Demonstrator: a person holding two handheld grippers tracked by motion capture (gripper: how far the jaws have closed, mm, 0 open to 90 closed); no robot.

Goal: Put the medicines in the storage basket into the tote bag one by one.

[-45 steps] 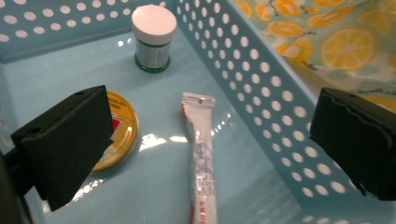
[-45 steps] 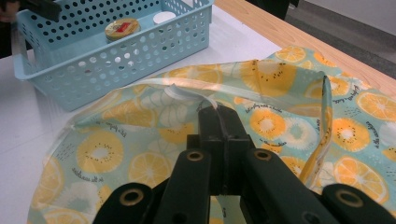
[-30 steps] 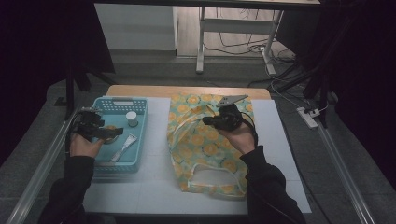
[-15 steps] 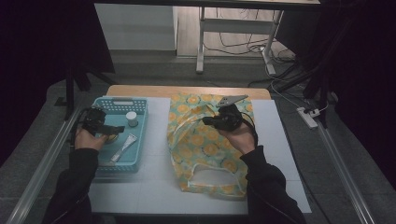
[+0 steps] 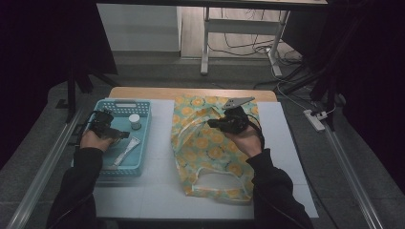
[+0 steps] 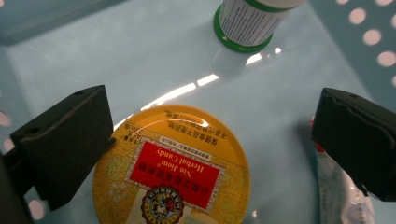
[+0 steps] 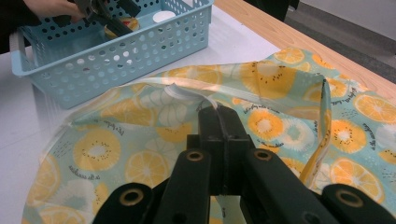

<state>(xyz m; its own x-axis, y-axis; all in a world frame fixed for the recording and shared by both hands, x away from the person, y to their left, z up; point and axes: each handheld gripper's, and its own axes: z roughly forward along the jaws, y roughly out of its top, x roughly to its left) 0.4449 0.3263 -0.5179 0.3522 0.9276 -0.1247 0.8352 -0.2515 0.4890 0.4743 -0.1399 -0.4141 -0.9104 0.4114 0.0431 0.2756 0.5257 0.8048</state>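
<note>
While the right gripper clamps the fruit-print fabric bag's rim mid-frame, the left gripper, jaws apart, straddles a round yellow candy tin inside the blue plastic basket at left; closing comes next.

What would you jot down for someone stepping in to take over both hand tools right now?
Left gripper: open, jaws on either side of the yellow candy tin in the blue basket, not clamped yet.
Right gripper: shut on the white handle of the fruit-print bag, holding it up.
White bottle and sachet lie in the basket.
Done: bag mouth lifted. Left: probably grip the tin and move the basket's items into the bag.
</note>
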